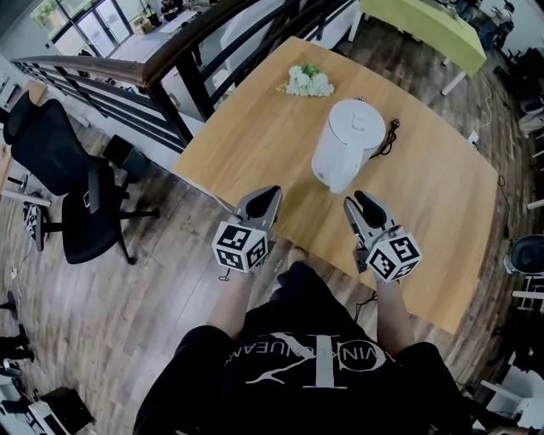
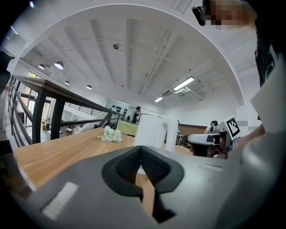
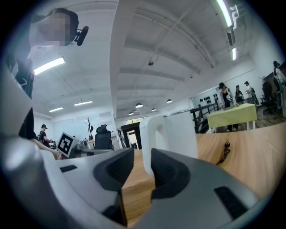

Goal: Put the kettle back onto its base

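Note:
A white kettle (image 1: 344,143) stands upright on the wooden table (image 1: 255,136), its handle (image 3: 149,134) turned toward me. I cannot make out a separate base; a black cord and plug (image 1: 391,132) lie just right of the kettle. My right gripper (image 1: 364,204) is at the near table edge, a little short of the kettle. Its jaws stand apart around nothing, with the handle straight ahead beyond the gap (image 3: 142,154). My left gripper (image 1: 268,200) hovers to the left at the same edge. Its pads (image 2: 134,163) meet with nothing between them, and the kettle (image 2: 152,129) is ahead of it.
A small bunch of white flowers (image 1: 308,81) lies at the table's far side. A dark railing (image 1: 170,76) runs along the left of the table. A black office chair (image 1: 68,187) stands on the wooden floor to the left, and a green table (image 1: 425,25) is far back.

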The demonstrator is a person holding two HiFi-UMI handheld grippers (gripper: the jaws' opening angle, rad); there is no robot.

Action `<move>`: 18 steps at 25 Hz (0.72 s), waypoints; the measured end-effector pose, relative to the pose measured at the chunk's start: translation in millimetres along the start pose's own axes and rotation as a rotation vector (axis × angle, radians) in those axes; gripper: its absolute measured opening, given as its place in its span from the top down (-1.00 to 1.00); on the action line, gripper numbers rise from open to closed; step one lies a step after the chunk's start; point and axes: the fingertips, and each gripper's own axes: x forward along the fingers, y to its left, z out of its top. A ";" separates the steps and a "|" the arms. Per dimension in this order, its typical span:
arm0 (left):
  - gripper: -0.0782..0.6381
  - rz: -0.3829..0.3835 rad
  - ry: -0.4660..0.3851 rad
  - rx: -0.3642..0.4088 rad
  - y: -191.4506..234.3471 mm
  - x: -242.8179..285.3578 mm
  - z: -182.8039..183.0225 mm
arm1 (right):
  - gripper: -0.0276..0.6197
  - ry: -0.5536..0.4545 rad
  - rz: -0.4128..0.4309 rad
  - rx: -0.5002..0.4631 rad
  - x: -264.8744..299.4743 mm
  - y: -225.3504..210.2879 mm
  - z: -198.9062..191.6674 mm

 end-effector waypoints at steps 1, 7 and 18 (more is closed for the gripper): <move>0.78 0.002 -0.002 0.000 -0.3 -2.0 -0.2 | 0.54 0.000 -0.010 0.002 -2.3 -0.6 -1.0; 0.78 0.013 -0.014 0.009 -2.9 -15.9 1.8 | 0.71 0.005 -0.064 0.010 -15.6 0.5 -5.7; 0.78 0.032 -0.051 0.072 -12.0 -37.5 13.6 | 0.80 -0.008 -0.133 0.004 -35.0 9.2 -5.5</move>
